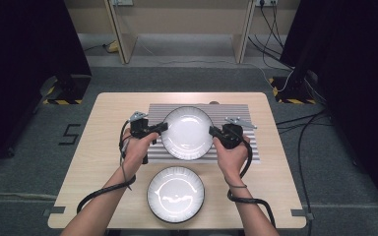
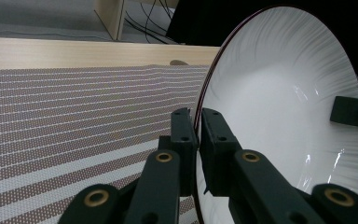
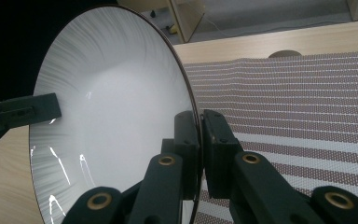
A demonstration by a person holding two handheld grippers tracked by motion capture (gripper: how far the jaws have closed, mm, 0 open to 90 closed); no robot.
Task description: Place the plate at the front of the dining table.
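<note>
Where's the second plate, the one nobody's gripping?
In the high view the free plate lies flat on the bare table at its near edge, between the forearms, just nearer than the striped mat.

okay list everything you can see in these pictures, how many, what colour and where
held plate: one, white with a dark rim, over the placemat, clamped at opposite edges by both grippers
second plate: one, white with a dark rim, on the table's near edge, untouched
placemat: one, grey and white striped, on the middle of the table
table: one, light wood, centre of the high view
cables: several, black, on the grey floor right of the table
left gripper: one, black, shut on the held plate's left rim
right gripper: one, black, shut on its right rim
hands: two, left hand and right hand, each holding a gripper
</note>
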